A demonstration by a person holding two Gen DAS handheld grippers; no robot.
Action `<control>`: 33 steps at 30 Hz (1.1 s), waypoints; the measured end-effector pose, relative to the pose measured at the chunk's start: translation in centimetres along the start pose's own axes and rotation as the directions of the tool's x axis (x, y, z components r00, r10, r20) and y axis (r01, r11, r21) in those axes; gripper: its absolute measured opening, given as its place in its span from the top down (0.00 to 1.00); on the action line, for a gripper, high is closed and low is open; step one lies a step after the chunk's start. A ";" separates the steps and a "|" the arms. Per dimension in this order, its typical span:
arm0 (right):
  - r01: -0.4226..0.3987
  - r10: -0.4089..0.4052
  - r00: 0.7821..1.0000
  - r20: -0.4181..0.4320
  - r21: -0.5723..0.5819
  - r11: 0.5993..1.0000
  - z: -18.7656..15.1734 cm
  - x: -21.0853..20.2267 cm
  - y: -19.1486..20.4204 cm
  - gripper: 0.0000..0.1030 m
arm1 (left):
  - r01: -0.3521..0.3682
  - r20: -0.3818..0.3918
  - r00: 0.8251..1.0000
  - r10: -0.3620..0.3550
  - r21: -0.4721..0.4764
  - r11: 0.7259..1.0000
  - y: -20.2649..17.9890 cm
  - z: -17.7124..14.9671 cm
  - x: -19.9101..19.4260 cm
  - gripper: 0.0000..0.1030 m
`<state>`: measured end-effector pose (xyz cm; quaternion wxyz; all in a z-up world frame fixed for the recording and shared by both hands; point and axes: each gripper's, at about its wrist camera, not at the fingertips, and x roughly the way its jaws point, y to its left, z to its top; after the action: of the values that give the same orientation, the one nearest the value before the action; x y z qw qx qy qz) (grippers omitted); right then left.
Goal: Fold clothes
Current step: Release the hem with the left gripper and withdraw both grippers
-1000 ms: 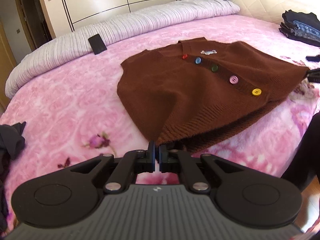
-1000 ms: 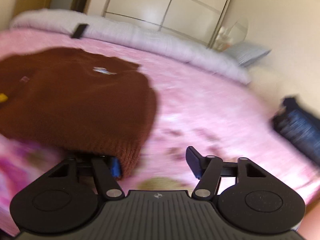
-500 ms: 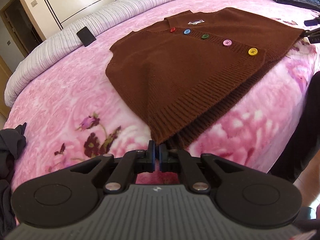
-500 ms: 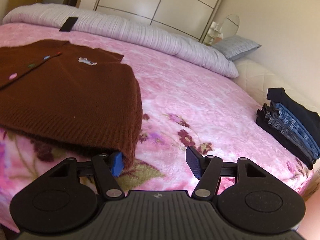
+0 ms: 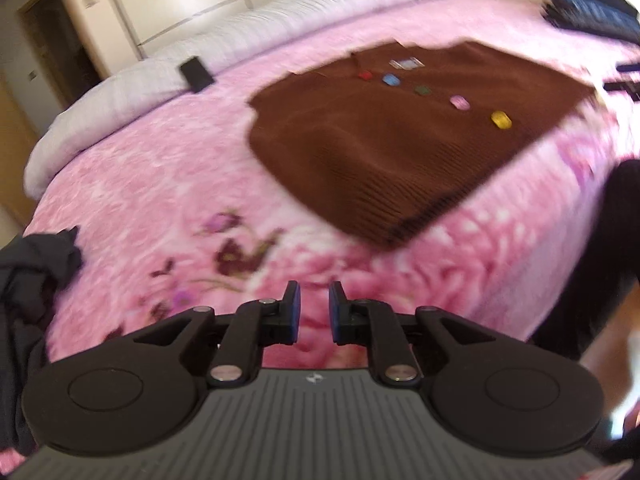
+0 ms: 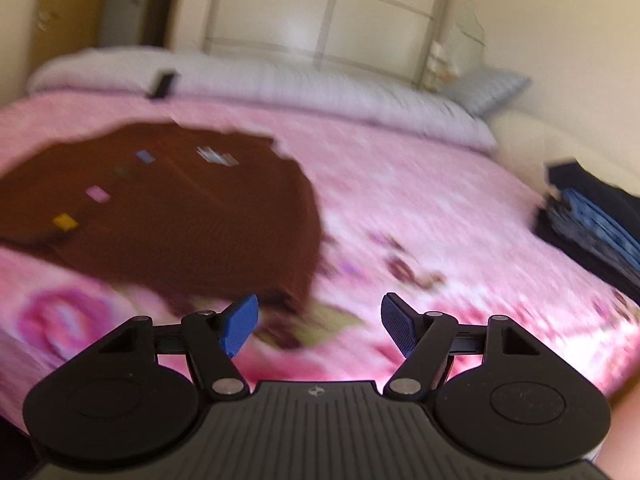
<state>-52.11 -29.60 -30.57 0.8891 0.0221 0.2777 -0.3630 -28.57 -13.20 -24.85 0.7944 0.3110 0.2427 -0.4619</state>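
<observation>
Brown knit cardigan [image 5: 400, 140], coloured buttons: flat on pink floral blanket [image 5: 160, 184], upper centre-right. Left gripper [image 5: 311, 312]: opening, empty. Right gripper [image 6: 320, 326]: opening wide, empty. Advised: re-grip a side edge, fold toward the button line, smooth.

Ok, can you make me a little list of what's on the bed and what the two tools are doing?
Garment: brown knitted cardigan with coloured buttons, lying flat on the bed
Bed cover: pink flowery blanket
Left tool: jaws opening, nothing between them
Right tool: jaws opening wide, nothing between them, cardigan corner just beyond
Folded pile: dark and blue folded clothes, at the bed's edge
Small item: black flat rectangle, on the striped grey bedding
</observation>
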 end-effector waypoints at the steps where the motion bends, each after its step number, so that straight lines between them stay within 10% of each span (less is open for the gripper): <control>1: -0.046 0.046 0.999 0.016 -0.007 0.999 0.6 0.0 0.9 0.32 | -0.002 0.014 1.000 0.002 -0.015 1.000 0.3 0.3 0.2 0.87; 14: -0.407 0.399 0.911 -0.103 -0.074 0.910 5.0 6.4 12.5 0.39 | 0.170 0.000 0.985 -0.170 0.094 0.981 -4.6 2.8 5.5 0.88; 33: -0.253 0.259 0.943 -0.207 0.056 0.966 3.9 8.2 6.9 0.38 | 0.172 0.007 0.985 -0.174 0.115 0.978 -5.5 4.0 6.6 0.81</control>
<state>-40.94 -30.61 -32.58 0.8936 0.1095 0.3605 -0.2441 -30.01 -21.98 -28.03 0.7342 0.3297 0.2355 -0.5448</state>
